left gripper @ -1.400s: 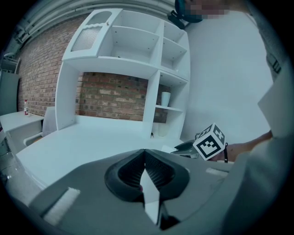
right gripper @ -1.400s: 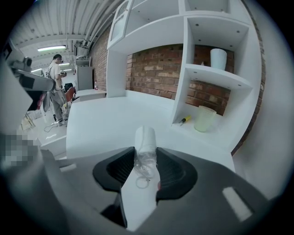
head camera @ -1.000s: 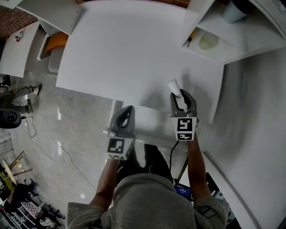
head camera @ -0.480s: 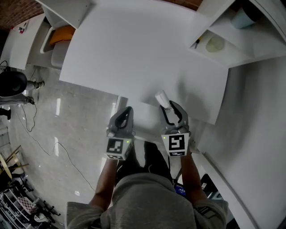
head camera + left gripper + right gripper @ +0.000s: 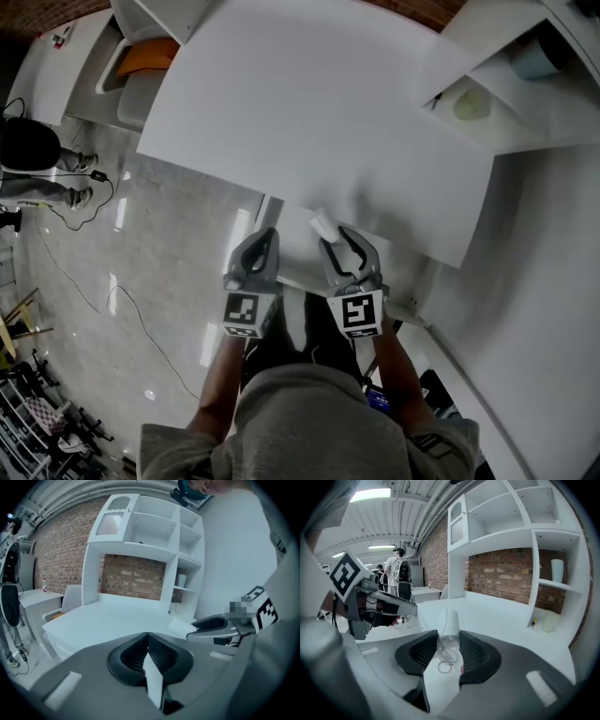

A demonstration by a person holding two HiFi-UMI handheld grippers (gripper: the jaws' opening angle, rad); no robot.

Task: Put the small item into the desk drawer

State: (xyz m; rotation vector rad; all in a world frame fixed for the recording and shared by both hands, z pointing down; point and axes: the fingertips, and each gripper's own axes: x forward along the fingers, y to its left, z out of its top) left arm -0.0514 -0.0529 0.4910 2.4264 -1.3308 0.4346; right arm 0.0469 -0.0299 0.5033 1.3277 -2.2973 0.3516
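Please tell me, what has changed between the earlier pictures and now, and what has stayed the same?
The right gripper carried the small white item leftward in the head view, closer to the left gripper and to the near edge of the desk. Unchanged: the right jaws still grip the item, nothing was let go, and the left jaws stay shut.

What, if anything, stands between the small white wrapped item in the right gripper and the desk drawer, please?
Nothing visible does. The small white plastic-wrapped item is clamped in the right gripper above what looks like the pulled-out white drawer; the shut left gripper sits beside it, not between.
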